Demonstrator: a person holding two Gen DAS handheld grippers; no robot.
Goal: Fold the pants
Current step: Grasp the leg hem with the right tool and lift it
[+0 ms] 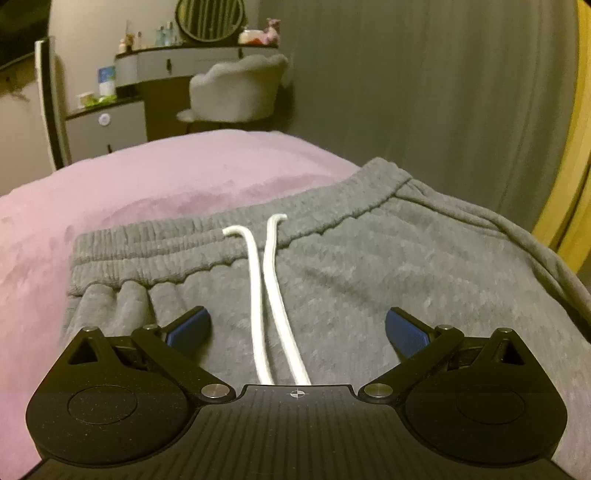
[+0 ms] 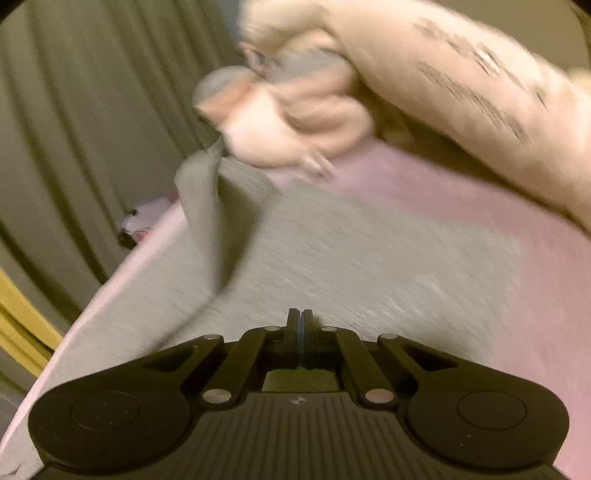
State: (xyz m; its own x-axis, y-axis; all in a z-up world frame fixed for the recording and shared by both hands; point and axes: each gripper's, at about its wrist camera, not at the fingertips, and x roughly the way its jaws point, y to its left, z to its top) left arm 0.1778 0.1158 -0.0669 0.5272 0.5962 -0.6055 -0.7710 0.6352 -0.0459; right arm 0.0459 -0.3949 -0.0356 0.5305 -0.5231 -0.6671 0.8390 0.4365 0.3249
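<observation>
Grey sweatpants [image 1: 369, 266] lie flat on a pink bed cover [image 1: 147, 184], waistband away from me, with a white drawstring [image 1: 266, 295] down the middle. My left gripper [image 1: 297, 328] is open just above the front of the pants, blue pads [image 1: 192, 328] either side of the drawstring. In the blurred right wrist view the grey pants [image 2: 332, 258] spread over the pink cover [image 2: 480, 221], with one fold of cloth raised at the left [image 2: 207, 195]. My right gripper [image 2: 301, 317] is shut with nothing between its fingers, just above the cloth.
A vanity desk with a round mirror [image 1: 207, 18] and a grey chair [image 1: 236, 92] stand beyond the bed. Grey curtains [image 1: 443, 92] hang on the right. A plush toy and a printed pillow [image 2: 461, 74] lie at the bed's far end.
</observation>
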